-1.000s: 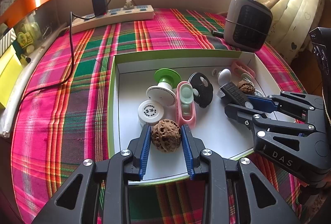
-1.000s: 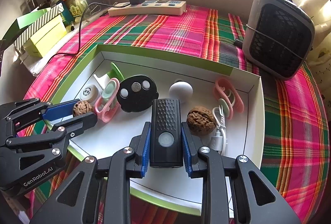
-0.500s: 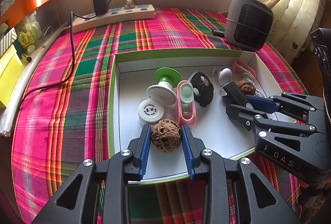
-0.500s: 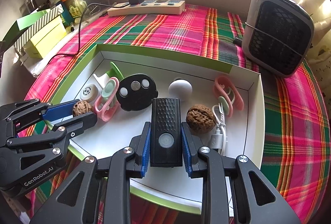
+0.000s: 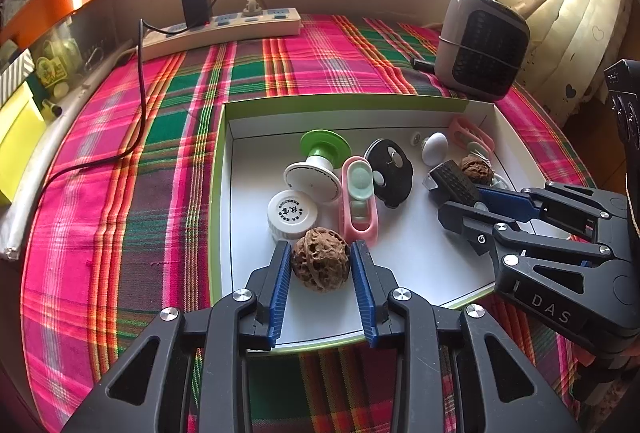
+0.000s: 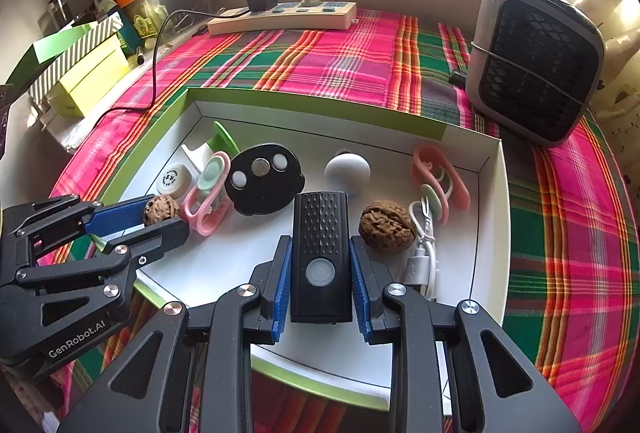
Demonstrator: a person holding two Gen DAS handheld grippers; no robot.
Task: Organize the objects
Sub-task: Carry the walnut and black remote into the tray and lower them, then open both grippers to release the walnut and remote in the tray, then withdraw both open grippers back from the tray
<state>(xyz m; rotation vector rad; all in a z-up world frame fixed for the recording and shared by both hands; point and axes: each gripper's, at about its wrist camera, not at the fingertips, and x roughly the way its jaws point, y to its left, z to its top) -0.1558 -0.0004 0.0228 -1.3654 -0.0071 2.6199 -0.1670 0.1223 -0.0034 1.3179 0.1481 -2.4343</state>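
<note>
While both grippers reach down into the shallow white box, the scene reads as follows.

Left gripper (image 5: 320,285): its jaws are opening, with a wrinkled brown walnut (image 5: 320,259) between the blue pads; a thin gap shows on each side of the nut, so the pads look just clear of it.
Walnut's place: on the box floor at the near left, just in front of the round white cap (image 5: 292,213) and beside the pink clip (image 5: 359,207).
Right gripper (image 6: 321,273): jaws narrow, clamped on the sides of a black rectangular device (image 6: 321,253) with a round button and a ribbed top.
Device's place: near the middle front of the box, its lower end between the pads; whether it touches the floor cannot be told.
Box (image 6: 490,233): white inside, green rim, lying on a pink and green plaid cloth (image 6: 340,57).
Other contents: a black oval disc (image 6: 262,179), a white egg-shaped piece (image 6: 347,169), a second walnut (image 6: 386,227) just right of the device, a white cable (image 6: 424,257), another pink clip (image 6: 440,177), and a green and white spool (image 5: 318,163).
Surroundings: a power strip (image 6: 284,18) at the far edge, a grey fan heater (image 6: 532,61) at the right.
</note>
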